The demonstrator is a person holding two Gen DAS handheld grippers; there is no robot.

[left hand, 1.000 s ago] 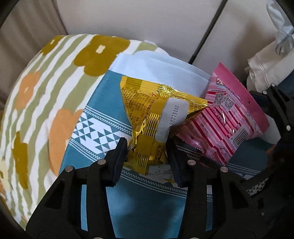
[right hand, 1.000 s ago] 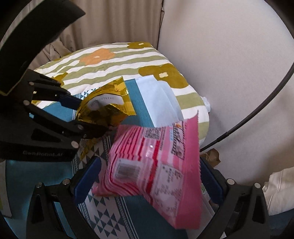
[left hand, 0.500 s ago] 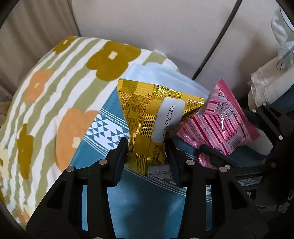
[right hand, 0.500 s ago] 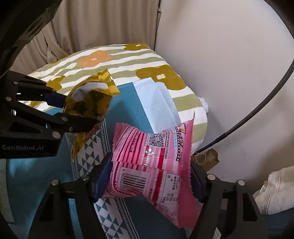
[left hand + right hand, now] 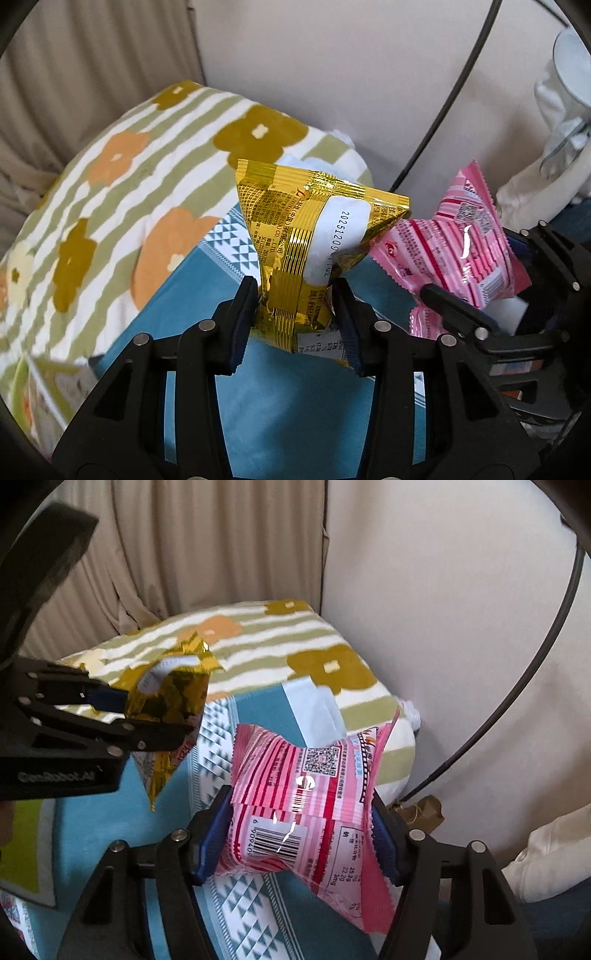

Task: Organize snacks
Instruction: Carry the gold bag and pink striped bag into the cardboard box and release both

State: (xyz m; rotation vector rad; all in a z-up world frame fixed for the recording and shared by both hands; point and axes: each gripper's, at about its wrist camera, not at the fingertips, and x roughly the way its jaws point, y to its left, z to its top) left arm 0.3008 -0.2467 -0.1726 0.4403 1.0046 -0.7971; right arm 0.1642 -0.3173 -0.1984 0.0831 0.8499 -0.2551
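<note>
My left gripper (image 5: 295,321) is shut on a gold foil snack packet (image 5: 310,251) and holds it up above the blue patterned cloth (image 5: 288,413). The packet also shows in the right wrist view (image 5: 166,701), held by the left gripper (image 5: 147,720). My right gripper (image 5: 299,842) is shut on a pink striped snack packet (image 5: 306,805), lifted above the cloth (image 5: 96,823). In the left wrist view the pink packet (image 5: 454,251) sits to the right of the gold one, in the right gripper (image 5: 480,299).
A flower-patterned striped cushion (image 5: 122,192) lies behind the cloth, against a beige wall (image 5: 443,609) and curtain (image 5: 207,542). A black cable (image 5: 517,701) runs down the wall. White fabric (image 5: 546,856) lies at right. A green-edged box (image 5: 40,391) sits at lower left.
Both grippers have risen with their packets, away from the cloth. The gold and pink packets have drawn apart, and more wall and curtain show.
</note>
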